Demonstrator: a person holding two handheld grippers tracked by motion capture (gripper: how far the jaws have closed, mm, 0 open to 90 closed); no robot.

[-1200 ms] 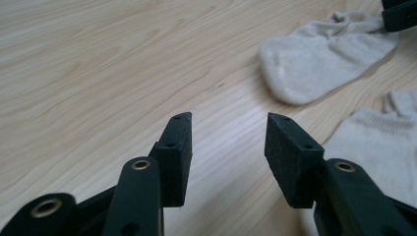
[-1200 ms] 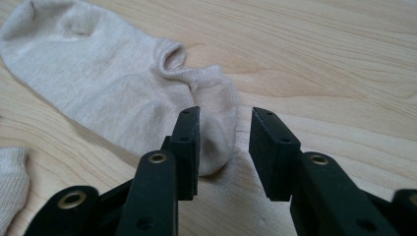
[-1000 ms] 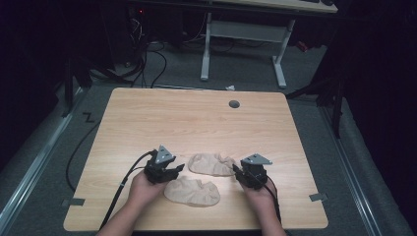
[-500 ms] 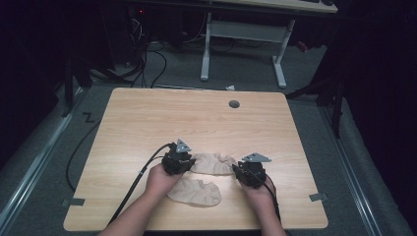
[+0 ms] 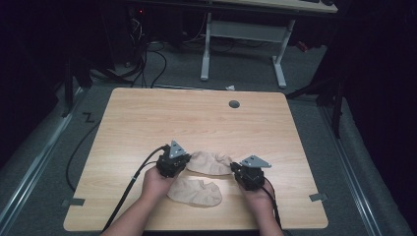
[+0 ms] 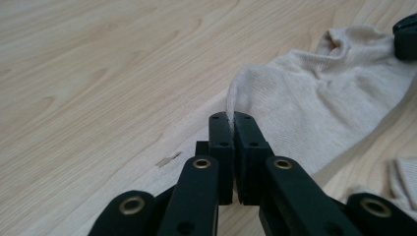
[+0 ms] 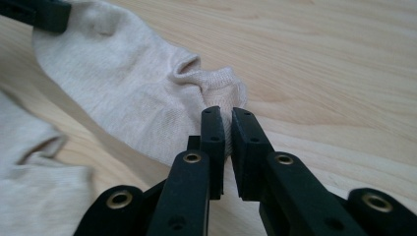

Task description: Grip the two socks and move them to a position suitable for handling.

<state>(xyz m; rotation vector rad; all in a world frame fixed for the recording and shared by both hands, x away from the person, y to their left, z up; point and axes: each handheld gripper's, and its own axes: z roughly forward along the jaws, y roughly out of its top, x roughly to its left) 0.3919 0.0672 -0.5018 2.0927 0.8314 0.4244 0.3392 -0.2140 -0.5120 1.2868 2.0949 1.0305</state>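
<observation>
With both hands low over the table, our left gripper (image 6: 231, 123) and right gripper (image 7: 227, 120) have just closed, each pinching an end of the far beige knitted sock (image 5: 210, 162).

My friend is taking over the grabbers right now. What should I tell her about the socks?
Left gripper: jaws have just been closing and now pinch one end of the far sock.
Right gripper: jaws have just been closing and now pinch the other end of that sock.
The near sock lies flat on the table between the hands, untouched.
Done: far sock gripped at both ends.
Left: probably lift it and lay it on the near sock to pair them.
</observation>
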